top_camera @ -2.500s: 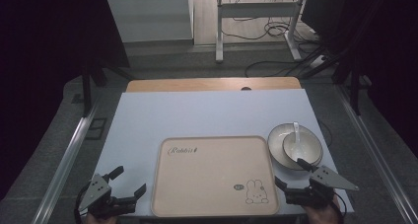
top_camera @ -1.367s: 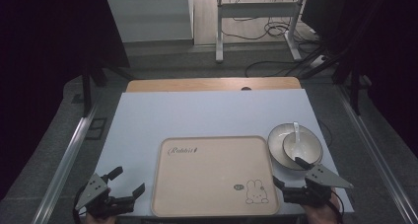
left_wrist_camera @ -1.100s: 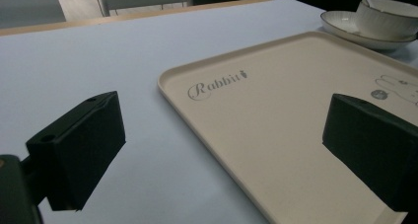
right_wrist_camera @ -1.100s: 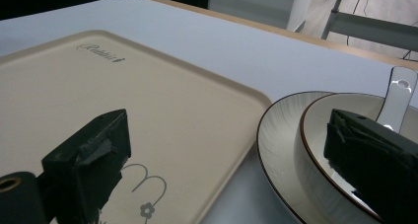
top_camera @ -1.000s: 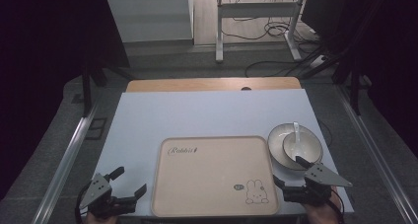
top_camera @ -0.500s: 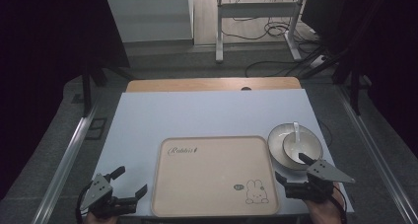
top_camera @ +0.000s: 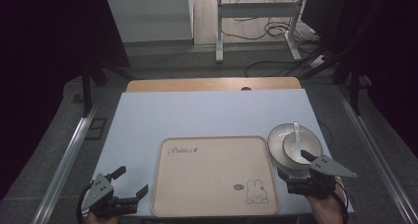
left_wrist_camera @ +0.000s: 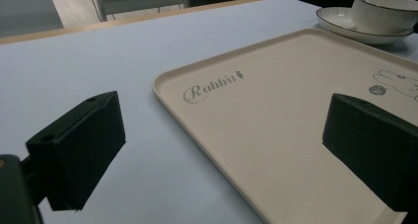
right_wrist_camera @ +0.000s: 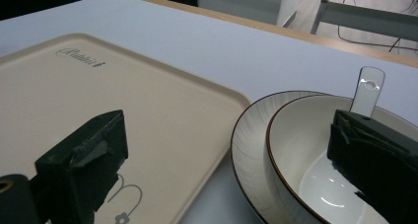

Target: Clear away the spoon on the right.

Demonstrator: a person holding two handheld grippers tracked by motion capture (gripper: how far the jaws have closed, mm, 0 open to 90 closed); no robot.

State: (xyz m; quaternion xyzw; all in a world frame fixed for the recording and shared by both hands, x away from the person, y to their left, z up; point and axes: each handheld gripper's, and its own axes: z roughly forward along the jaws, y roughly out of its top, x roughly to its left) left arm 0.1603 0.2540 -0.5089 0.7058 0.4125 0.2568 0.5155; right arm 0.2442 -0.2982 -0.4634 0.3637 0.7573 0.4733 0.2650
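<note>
Right tool [top_camera: 299, 173] wide open at bench's near right corner, straddling near rim of bowl [top_camera: 301, 148] stacked on plate [top_camera: 279, 146], beside tray [top_camera: 212, 174]. Risks: pinching bowl alone, tipping spoon [top_camera: 296, 133] out, sliding plate. Left tool [top_camera: 129, 185] open, idle at near left corner.

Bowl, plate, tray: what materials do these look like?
Bowl: likely glazed ceramic, glossy white inside with a highlight and a thin brown rim. Plate under it: same glazed look, fine dark streaks toward the edge. Spoon in the bowl: white, glossy, probably ceramic too. Tray: matte beige with a printed rabbit and a raised rim, probably plastic or melamine; can't be sure.
</note>
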